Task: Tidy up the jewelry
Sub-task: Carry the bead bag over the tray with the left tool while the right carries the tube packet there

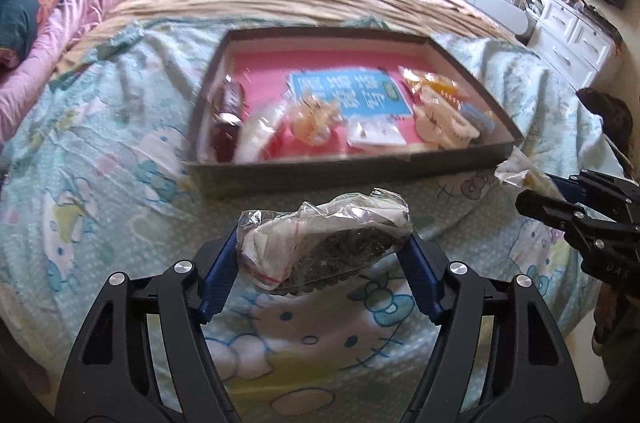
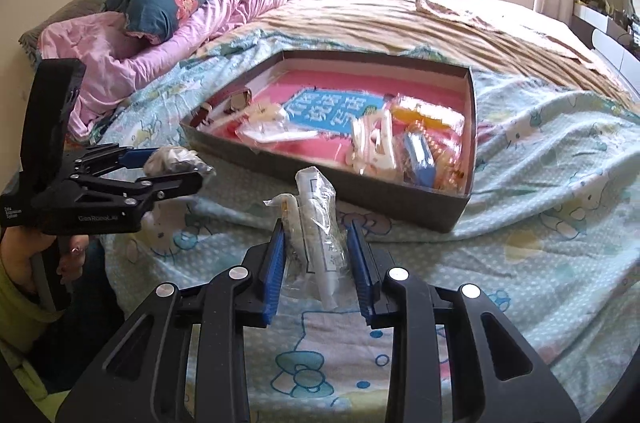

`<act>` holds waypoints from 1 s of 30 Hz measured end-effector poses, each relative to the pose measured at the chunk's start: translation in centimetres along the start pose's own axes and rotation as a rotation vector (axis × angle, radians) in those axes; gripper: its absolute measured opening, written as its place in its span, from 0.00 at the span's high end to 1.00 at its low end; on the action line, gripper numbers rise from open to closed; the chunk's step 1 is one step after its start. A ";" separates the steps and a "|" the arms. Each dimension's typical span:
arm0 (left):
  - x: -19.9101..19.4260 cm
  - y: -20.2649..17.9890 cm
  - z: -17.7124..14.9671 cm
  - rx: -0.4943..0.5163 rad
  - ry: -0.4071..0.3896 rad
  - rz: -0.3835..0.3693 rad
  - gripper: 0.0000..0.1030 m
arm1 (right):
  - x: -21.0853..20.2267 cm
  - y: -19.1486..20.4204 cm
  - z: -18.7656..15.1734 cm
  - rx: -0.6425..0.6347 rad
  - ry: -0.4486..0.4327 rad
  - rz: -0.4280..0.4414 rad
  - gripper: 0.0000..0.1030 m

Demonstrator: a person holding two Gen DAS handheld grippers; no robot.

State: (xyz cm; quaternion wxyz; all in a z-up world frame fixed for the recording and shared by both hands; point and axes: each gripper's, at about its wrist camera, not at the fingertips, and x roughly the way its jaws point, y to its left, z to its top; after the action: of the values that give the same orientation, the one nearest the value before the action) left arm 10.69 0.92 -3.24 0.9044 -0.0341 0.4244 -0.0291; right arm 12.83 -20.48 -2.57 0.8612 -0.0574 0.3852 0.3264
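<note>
Apparently each hand-held gripper carries a packet toward the shallow box (image 1: 352, 167) on the bed (image 2: 540, 183): left hand-held gripper (image 1: 320, 247) clamps a bead-filled bag (image 1: 340, 247), right hand-held gripper (image 2: 316, 255) pinches a crumpled clear pouch (image 2: 316, 223), both just short of its near wall

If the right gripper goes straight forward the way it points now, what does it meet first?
Probably the near wall of the shallow box on the bed. The right gripper, shut on a clear packet, points at it; whether it would clear the wall is unclear.
</note>
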 end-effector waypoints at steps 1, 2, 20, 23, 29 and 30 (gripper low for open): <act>-0.4 0.2 0.2 -0.005 -0.011 0.002 0.37 | -0.2 0.0 0.2 -0.001 -0.007 0.000 0.72; -0.8 0.5 0.5 -0.012 -0.022 0.000 0.37 | -0.4 -0.1 0.5 -0.001 -0.015 0.000 0.72; -2.0 0.1 4.4 -0.012 -0.119 -0.014 0.37 | -1.2 -2.2 5.1 0.018 -0.136 -0.041 0.72; -1.7 -0.2 5.2 -0.005 -0.127 -0.015 0.37 | -1.0 -2.5 5.5 0.027 -0.138 -0.047 0.72; -1.0 -0.9 6.6 0.012 -0.139 -0.019 0.37 | -0.9 -3.0 6.0 0.033 -0.145 -0.060 0.72; -0.9 -1.0 6.8 0.017 -0.142 -0.020 0.37 | -0.9 -3.1 6.1 0.033 -0.149 -0.065 0.72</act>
State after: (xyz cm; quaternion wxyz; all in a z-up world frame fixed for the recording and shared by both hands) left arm 15.27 0.25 1.86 0.9321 -0.0325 0.3586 -0.0392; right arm 18.09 -21.19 1.85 0.8985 -0.0312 0.3235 0.2952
